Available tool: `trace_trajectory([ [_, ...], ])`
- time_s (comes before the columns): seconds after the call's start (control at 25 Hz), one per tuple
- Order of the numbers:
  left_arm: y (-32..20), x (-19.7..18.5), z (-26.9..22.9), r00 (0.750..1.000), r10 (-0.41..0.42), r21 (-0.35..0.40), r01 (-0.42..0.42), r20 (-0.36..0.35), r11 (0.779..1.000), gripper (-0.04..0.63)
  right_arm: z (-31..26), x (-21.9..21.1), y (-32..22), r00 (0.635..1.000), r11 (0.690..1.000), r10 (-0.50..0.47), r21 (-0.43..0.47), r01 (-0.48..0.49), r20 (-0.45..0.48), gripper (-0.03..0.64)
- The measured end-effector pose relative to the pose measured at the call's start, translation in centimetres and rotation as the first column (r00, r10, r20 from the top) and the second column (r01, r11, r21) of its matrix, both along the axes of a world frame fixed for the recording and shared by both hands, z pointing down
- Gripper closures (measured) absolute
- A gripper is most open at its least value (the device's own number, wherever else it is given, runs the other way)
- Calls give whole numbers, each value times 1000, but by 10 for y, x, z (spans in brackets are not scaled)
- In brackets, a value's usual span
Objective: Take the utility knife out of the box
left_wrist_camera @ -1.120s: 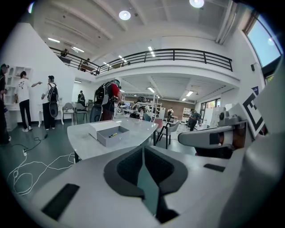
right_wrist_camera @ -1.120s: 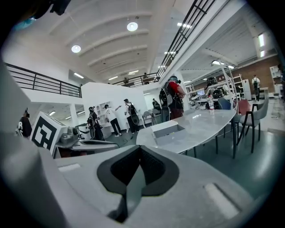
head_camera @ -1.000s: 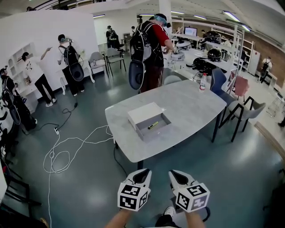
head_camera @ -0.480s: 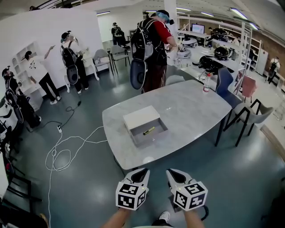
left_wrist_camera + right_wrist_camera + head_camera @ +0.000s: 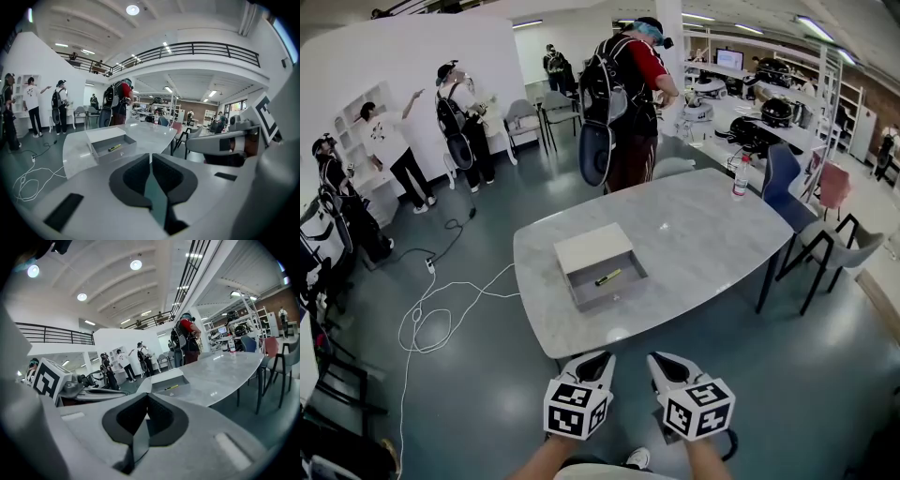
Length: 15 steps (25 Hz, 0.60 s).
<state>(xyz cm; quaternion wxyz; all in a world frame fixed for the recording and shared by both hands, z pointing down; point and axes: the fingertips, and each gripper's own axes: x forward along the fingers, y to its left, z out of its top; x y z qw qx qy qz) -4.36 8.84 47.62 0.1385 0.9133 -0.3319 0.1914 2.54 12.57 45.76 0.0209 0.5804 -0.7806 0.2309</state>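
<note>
We are holding the left gripper (image 5: 592,362) and right gripper (image 5: 666,364) low, both pinched closed on nothing, since the grey oval marble table (image 5: 703,225) is well apart | slim yellow utility knife (image 5: 607,277) is lying inside the open grey box (image 5: 606,298)

The left tool (image 5: 592,363) and right tool (image 5: 665,363) were pale grey moulded shells with black padded jaws. Each carried a white cube (image 5: 578,409) printed with black square markers. A white shoe (image 5: 637,457) showed at 6 o'clock.
</note>
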Motion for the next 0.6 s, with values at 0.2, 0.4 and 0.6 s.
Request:
trace_trajectory([
  [0.2,-5,8,-1,1000,-6,5,6,-1,1000,572,0,8,-5,1000,1000,-7,6,7,2,612],
  [0.4,-18,16,2,1000,-11,5,11,-5,1000,572,3,14,-18,1000,1000,-20,4,20,-6,612],
  [0.6,-41,22,9,1000,-23,-2,23,-11,1000,572,9,22,-42,999,1000,-29,-6,29,-13,612],
])
